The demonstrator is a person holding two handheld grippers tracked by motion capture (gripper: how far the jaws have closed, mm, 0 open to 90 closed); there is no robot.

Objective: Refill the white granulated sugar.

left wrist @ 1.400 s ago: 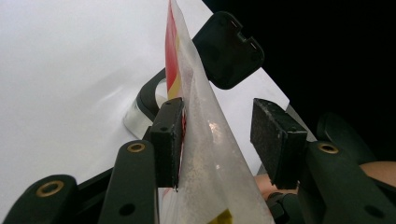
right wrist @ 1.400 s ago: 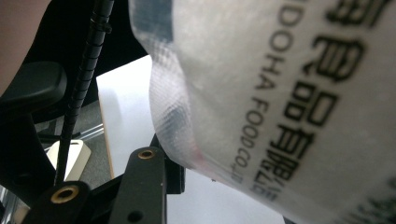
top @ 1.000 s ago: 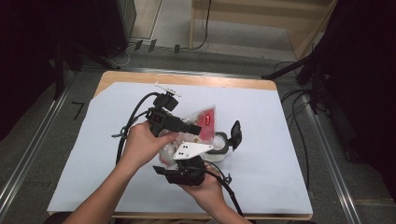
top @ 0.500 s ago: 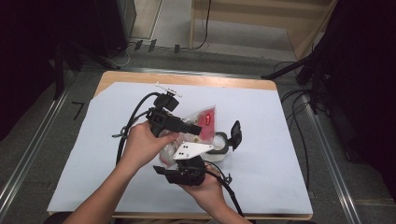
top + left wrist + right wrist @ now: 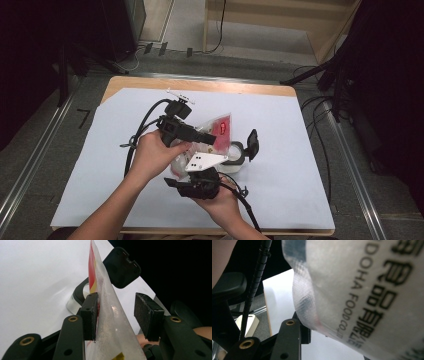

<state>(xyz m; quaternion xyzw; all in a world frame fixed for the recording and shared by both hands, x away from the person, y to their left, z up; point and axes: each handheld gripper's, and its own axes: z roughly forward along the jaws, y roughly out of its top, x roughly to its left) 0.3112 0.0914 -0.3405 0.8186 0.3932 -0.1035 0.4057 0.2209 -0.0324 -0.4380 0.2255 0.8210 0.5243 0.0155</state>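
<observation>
Hanging between both grippers, the pouch (image 5: 212, 135) sits just above and beside the jar (image 5: 234, 156), whose black lid (image 5: 252, 144) stands flipped up on the far side. Its long axis runs from the hands up and away toward the jar, red printed end highest, so any pour has to tip that end down over the jar's mouth. In the left gripper view the pouch (image 5: 110, 315) passes edge-on between the jaws: it lies against the left pad (image 5: 90, 315), while the right pad stands clear, so the jaws are spread rather than pinching. The left gripper (image 5: 207, 137) is the nearer one to the jar. The right gripper (image 5: 202, 172) holds the pouch's near end; whether its jaws press on the pouch (image 5: 362, 290) I cannot tell. Everything rests over the white worktop (image 5: 300, 200).
</observation>
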